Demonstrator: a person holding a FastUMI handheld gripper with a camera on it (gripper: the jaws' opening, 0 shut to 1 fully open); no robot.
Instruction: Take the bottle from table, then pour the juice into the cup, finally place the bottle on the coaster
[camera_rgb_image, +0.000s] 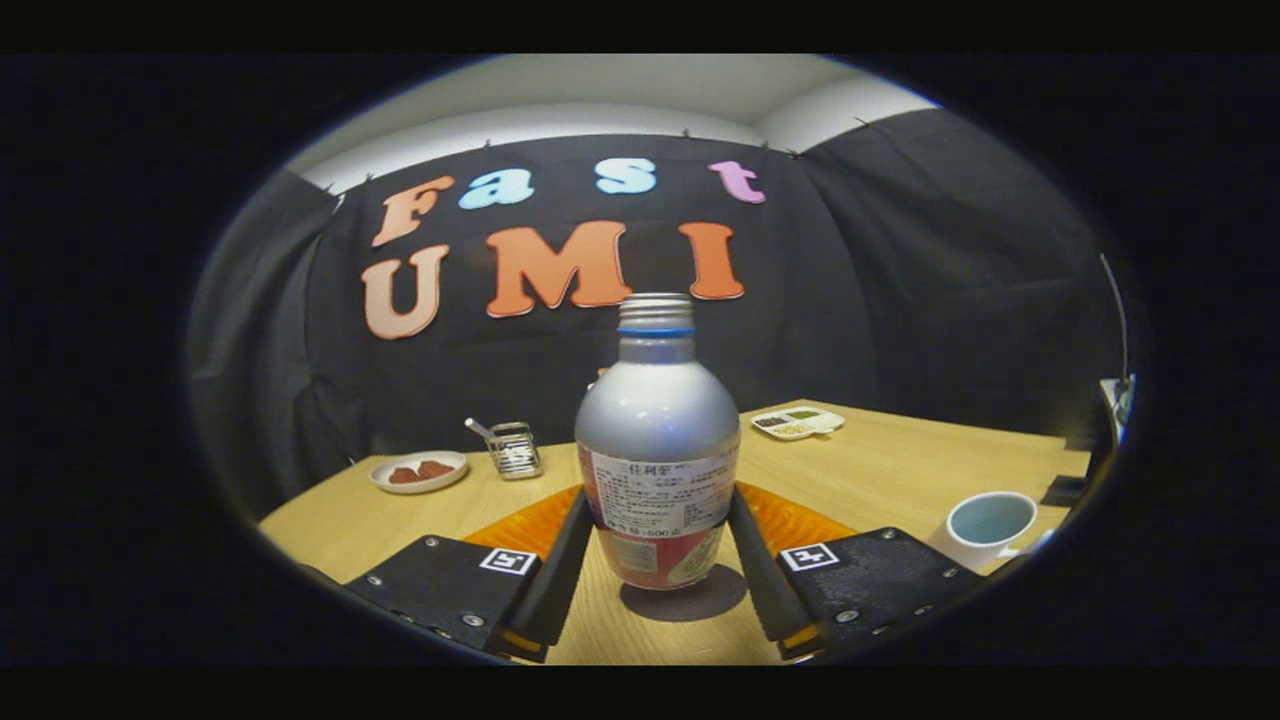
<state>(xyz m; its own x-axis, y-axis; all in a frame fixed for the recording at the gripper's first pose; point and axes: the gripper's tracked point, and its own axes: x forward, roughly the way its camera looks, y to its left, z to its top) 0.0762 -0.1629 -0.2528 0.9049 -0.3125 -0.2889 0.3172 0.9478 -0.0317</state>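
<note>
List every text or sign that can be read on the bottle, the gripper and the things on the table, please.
White label on the bottle: several printed lines, too small and blurred to read.
Two square markers on the gripper, whose fingers press the bottle's two sides: black-and-white patterns, no words.
Cup: no text.
Nothing here reads clearly.

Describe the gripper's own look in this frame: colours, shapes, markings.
The gripper has two long, flat black fingers with small orange patches near their bases. Each runs from a boxy black housing studded with silver screws, and each housing carries a square black-and-white fiducial tag on top.
</note>
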